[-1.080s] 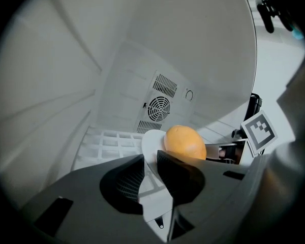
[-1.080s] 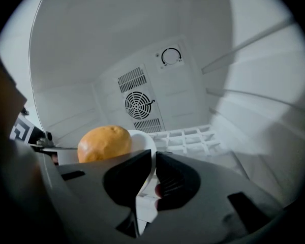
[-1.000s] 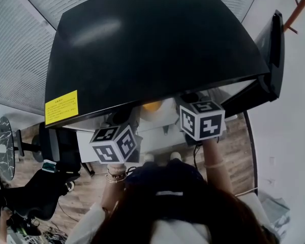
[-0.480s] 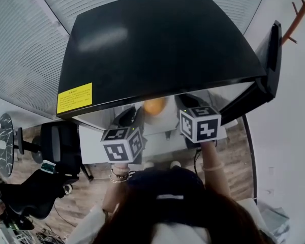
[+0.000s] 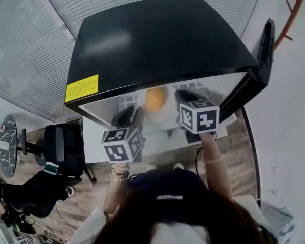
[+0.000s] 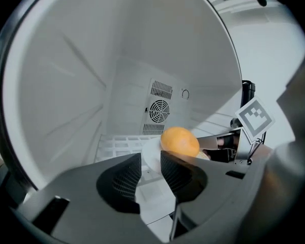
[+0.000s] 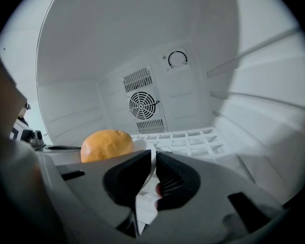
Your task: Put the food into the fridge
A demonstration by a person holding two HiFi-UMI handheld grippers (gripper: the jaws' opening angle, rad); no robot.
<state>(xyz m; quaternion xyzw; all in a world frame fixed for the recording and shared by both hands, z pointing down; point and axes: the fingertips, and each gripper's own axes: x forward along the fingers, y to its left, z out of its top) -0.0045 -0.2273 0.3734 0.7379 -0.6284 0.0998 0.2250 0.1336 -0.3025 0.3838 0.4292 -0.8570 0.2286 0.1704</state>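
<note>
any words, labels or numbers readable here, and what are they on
yellow sticker on top of the black fridge: print too small to read.
marker cubes: black-and-white patterns only, no words.
No other text in view.

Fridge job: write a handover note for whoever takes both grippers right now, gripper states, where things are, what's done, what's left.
Right gripper: shut on the rim of the plate.
Left gripper: open, jaws just been opening; plate rim between them, not pressed.
Things: orange round food sits on the plate, inside the open fridge, above the white shelf.
Done: food is inside.
Left: probably set the plate down if not resting, release, withdraw both grippers, close the door.
</note>
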